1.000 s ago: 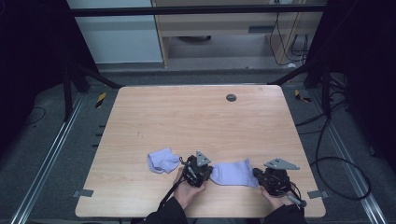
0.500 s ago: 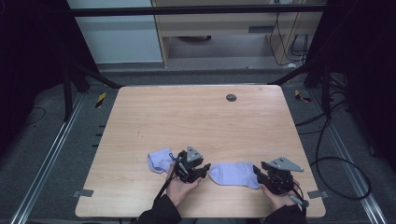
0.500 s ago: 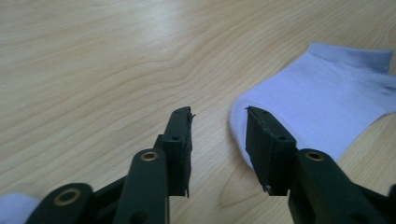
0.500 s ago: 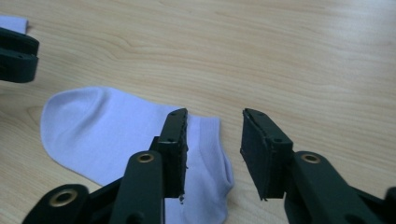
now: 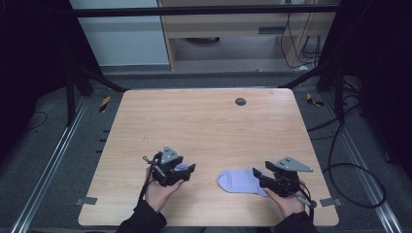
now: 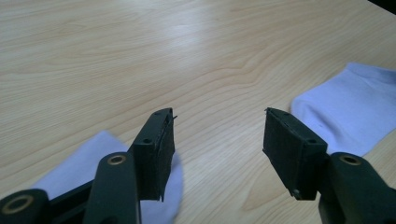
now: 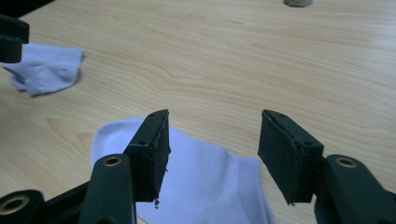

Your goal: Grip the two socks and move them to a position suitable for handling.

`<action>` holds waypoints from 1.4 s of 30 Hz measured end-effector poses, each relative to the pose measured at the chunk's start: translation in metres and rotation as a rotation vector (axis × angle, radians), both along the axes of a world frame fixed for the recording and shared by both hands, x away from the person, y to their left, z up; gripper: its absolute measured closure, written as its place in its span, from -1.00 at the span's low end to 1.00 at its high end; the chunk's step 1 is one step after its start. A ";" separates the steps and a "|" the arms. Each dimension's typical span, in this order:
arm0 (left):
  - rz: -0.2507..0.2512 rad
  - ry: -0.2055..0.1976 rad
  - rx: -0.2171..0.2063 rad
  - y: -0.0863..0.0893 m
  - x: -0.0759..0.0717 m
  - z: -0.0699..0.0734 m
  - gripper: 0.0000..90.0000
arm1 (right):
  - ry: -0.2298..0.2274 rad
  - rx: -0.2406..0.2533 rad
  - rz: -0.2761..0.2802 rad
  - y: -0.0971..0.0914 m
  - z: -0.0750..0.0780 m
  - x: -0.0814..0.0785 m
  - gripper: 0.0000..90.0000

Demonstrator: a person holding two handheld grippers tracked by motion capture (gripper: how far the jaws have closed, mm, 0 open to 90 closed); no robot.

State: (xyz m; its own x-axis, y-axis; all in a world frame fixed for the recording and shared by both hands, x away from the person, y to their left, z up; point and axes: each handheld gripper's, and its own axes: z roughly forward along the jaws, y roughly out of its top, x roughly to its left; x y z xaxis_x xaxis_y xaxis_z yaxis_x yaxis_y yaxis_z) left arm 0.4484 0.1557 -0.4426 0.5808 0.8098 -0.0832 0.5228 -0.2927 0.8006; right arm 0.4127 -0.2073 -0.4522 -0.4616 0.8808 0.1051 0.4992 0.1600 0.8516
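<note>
**High view.** Two pale lilac socks on the near part of the wooden surface point(image 5: 204, 126). Flat sock point(image 5: 240, 182) spread out toward the right, one end just at the right gripper point(image 5: 257, 177). Crumpled sock point(image 5: 181, 167) at the left, mostly covered by the left gripper point(image 5: 187, 171). One gripper in each hand of the person, both pointing inward, toward each other. Far back, a round dark disc point(image 5: 240, 101), well apart from the work. Probably laid close together like this for pairing or folding, said as a judgement only.

**Left gripper view.** Left gripper point(image 6: 217, 140) with jaws wide apart, having just been opening. Between them only bare wood, so nothing held. Crumpled sock point(image 6: 70, 175) low at the left, partly behind one jaw; not possible to tell whether touching it. Flat sock point(image 6: 345, 107) farther off at the right, straight along the way of the gripper. Held so, it seems, to leave the crumpled sock on the wood and face the other one.

**Right gripper view.** Right gripper point(image 7: 212, 144) also well open, jaws having just been opening too. Flat sock point(image 7: 205, 186) lying below and between the jaws, smooth on the wood, not pinched, with the pads clear of the cloth. Crumpled sock point(image 7: 46, 70) at the upper left, just beside a black part of the left gripper point(image 7: 11, 37). Kept low over the flat sock, probably to take a new hold on its edge without dragging the cloth out of shape.
</note>
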 end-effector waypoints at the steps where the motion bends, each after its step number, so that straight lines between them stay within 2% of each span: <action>1: 0.011 -0.006 0.004 0.006 -0.001 0.001 -0.06 | -0.001 0.003 0.010 0.002 0.001 0.001 -0.05; 10: 0.107 -0.024 0.009 0.058 -0.003 0.004 -0.10 | -0.012 -0.014 0.105 0.026 0.012 0.012 -0.10; 15: 0.164 -0.026 0.013 0.085 -0.008 0.000 -0.10 | -0.016 -0.009 0.152 0.045 0.019 0.019 -0.11; 20: 0.212 -0.004 0.015 0.108 -0.012 -0.009 -0.08 | -0.019 -0.032 0.211 0.071 0.021 0.024 -0.10; 26: 0.220 0.002 0.045 0.115 -0.013 -0.016 -0.02 | -0.018 -0.048 0.278 0.104 0.024 0.031 -0.06; 32: 0.232 0.009 0.064 0.123 -0.012 -0.021 0.15 | -0.002 -0.057 0.330 0.136 0.022 0.038 0.05; 42: 0.267 0.018 0.043 0.131 -0.011 -0.023 0.31 | 0.032 -0.092 0.399 0.187 0.007 0.049 0.21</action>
State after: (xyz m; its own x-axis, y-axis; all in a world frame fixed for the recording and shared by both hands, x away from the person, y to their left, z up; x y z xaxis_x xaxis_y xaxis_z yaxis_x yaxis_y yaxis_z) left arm 0.4371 0.2870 -0.4657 0.3447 0.9372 -0.0535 0.6003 -0.1762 0.7801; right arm 0.4616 -0.0208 -0.4454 -0.7667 0.6397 0.0546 0.4088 0.4208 0.8098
